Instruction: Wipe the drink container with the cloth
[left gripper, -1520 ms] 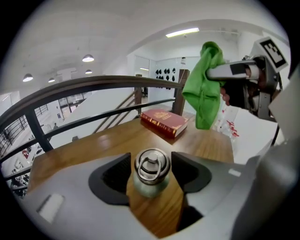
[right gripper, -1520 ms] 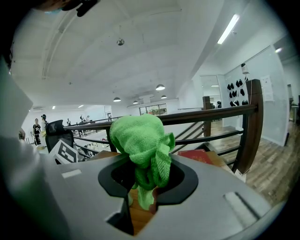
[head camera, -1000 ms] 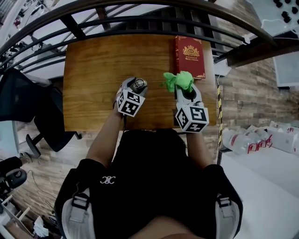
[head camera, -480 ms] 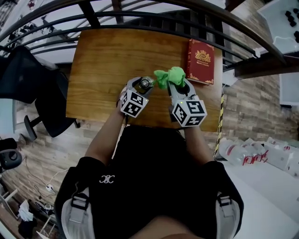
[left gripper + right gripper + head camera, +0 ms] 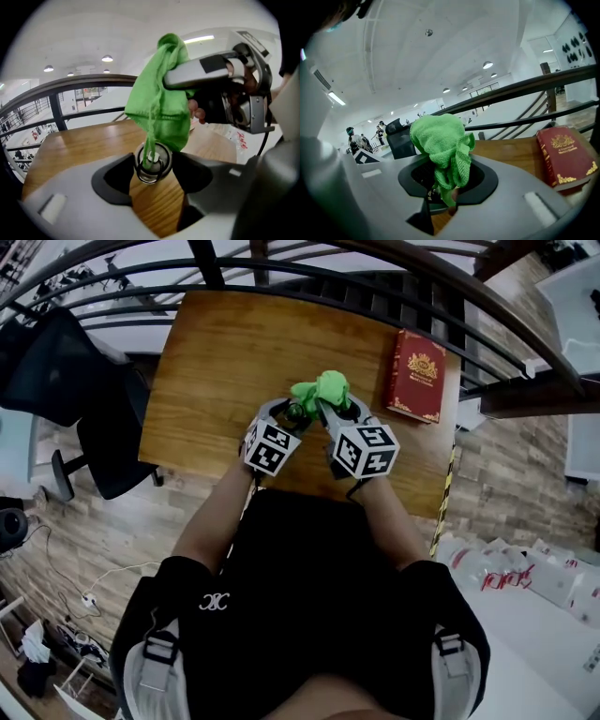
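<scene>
Drink can [image 5: 149, 169] clamped in left tongs [image 5: 152, 177] over table [image 5: 216, 362] centre; right tongs [image 5: 445, 180] hold green cloth [image 5: 440, 140] on its rim.

**A Count of What I See**

I have two grippers: my left gripper [image 5: 151, 187] and my right gripper [image 5: 443, 194]. I count one drink can [image 5: 152, 162], one green cloth [image 5: 443, 145], one red book [image 5: 417, 376] with gold print, and one wooden table [image 5: 234, 343].

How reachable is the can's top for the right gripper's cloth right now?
Likely yes: the green cloth in the right gripper hangs onto the top of the drink can; the left gripper clamps only its sides, leaving the top free.
</scene>
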A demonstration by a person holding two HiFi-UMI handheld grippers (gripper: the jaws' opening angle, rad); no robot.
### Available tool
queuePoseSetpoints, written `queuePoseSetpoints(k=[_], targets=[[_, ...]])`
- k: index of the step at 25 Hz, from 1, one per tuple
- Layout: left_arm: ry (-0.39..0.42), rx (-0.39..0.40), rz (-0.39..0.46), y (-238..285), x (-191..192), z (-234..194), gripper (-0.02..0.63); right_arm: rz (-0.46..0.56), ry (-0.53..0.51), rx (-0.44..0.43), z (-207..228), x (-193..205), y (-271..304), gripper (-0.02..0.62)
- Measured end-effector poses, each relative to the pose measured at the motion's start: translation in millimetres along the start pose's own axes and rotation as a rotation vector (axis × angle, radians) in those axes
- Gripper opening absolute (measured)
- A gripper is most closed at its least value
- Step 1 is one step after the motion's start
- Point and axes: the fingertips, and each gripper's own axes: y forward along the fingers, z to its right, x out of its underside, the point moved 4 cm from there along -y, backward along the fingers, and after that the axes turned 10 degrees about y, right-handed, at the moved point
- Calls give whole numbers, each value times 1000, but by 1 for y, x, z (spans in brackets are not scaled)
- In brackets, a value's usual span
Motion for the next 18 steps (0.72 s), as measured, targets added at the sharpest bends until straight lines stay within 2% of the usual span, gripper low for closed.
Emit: queuePoseSetpoints(k=[9,14,18], targets=[[3,10,-10,-4,4,1,308,-137,13,52,19,39,31,97],[3,20,-16,-4,5,0,308,-196,-12,122,37,59,40,97],[-9,25,-22,-8,9,-1,308,-223,30,181,58,73,44,97]])
